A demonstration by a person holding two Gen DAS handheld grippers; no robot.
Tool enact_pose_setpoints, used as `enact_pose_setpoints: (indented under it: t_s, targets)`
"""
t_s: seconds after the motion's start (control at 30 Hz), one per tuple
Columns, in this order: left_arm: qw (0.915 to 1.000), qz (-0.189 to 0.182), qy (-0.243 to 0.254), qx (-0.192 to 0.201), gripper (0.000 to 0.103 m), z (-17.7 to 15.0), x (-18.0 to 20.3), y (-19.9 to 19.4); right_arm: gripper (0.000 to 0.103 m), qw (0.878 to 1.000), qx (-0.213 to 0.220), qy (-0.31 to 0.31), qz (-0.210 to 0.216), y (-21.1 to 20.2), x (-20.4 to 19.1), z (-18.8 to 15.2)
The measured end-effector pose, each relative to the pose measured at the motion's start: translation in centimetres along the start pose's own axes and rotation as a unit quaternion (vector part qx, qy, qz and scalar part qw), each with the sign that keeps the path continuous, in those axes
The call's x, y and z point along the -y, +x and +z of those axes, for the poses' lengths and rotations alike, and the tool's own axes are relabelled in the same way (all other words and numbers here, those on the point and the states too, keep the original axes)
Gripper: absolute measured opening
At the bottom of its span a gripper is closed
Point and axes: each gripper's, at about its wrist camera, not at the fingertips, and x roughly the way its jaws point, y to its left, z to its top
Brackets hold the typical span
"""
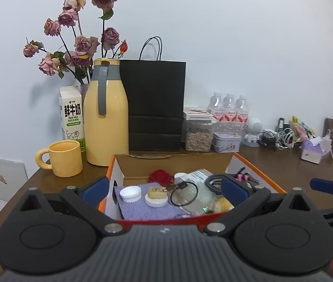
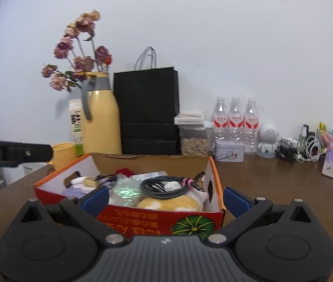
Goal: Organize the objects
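Observation:
An open cardboard box with orange rim and red front stands on the brown table; it also shows in the right wrist view. Inside lie a purple cloth, a white cap, a small cake on a white lid, a red knitted flower, a coiled black cable and a yellow plush. My left gripper is open, its blue pads straddling the box's near left part. My right gripper is open, pads either side of the box's right front corner. Both are empty.
Behind the box stand a yellow mug, a yellow thermos, a milk carton, dried roses, a black paper bag, a seed jar, a tin, water bottles, tangled cables and a tissue box.

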Motion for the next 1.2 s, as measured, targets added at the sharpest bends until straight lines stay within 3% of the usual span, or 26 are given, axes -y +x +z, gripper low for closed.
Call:
enact_pose_setpoints:
  t_s: [0.17,0.37,0.7,1.2]
  targets:
    - [1.0000,0.003,0.002,-0.008,0.103,-1.0,0.1,-2.3,0.103,1.000,0.002,-0.002,0.011,-2.7,-0.9,0.0]
    - [0.9995,0.014,0.002,-0.029,0.103,-2.9,-0.1,-4.2,0.103,0.999,-0.031,0.005,0.014,-4.4,-1.7,-1.1]
    - [0.9975,0.017,-0.007,-0.068,0.103,-5.9,-1.0,-5.4,0.103,0.996,-0.085,0.020,0.007,-4.8,-2.2,-3.1]
    - [0.9963,0.020,-0.011,-0.082,0.103,-6.9,-1.4,-5.4,0.103,0.995,-0.094,0.024,-0.003,-4.6,-2.1,-3.3]
